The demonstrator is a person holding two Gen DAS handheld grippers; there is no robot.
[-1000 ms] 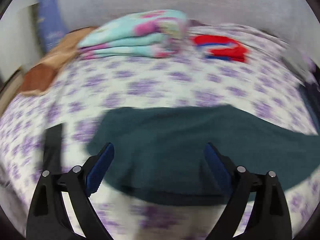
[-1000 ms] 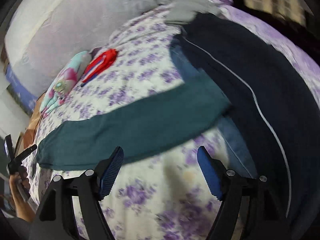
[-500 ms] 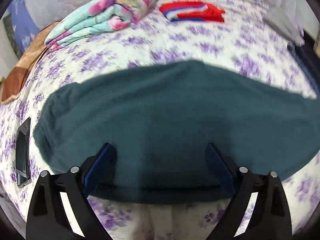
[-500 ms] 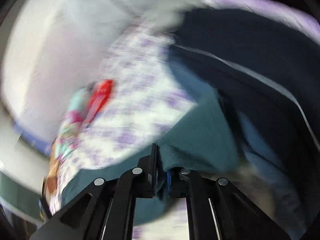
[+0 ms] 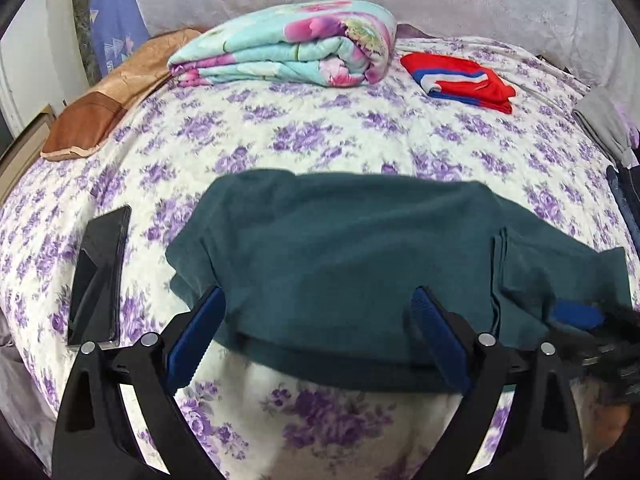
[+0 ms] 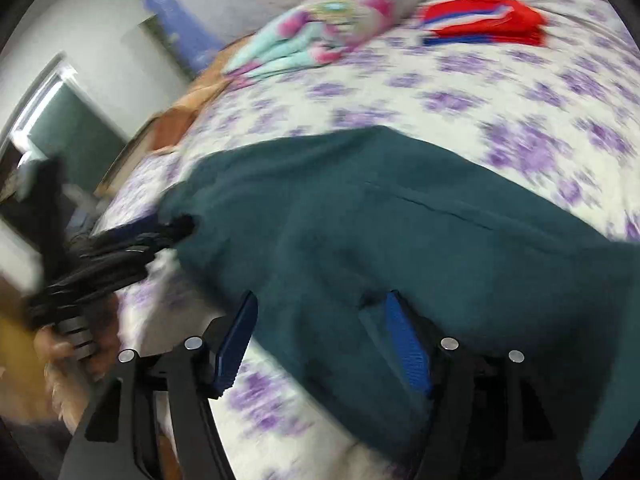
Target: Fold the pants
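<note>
The dark teal pants (image 5: 344,264) lie folded over on the flowered bedsheet (image 5: 280,136); they also fill the middle of the right wrist view (image 6: 380,232). My left gripper (image 5: 316,340) is open, its blue pads either side of the pants' near edge, holding nothing. My right gripper (image 6: 324,344) is open over the pants' near edge, with cloth between its fingers. It shows at the right edge of the left wrist view (image 5: 580,320), and the left gripper shows blurred at the left of the right wrist view (image 6: 120,248).
A folded floral blanket (image 5: 288,48) and a red-blue folded garment (image 5: 460,80) lie at the back. A black phone (image 5: 100,272) lies left of the pants. A brown pillow (image 5: 100,112) is far left. Dark clothes (image 5: 624,200) lie at the right edge.
My right gripper, shut on the pants' end half a second ago, has carried it over to the left and opened. The pants now lie doubled and shorter. My left gripper stayed open.
</note>
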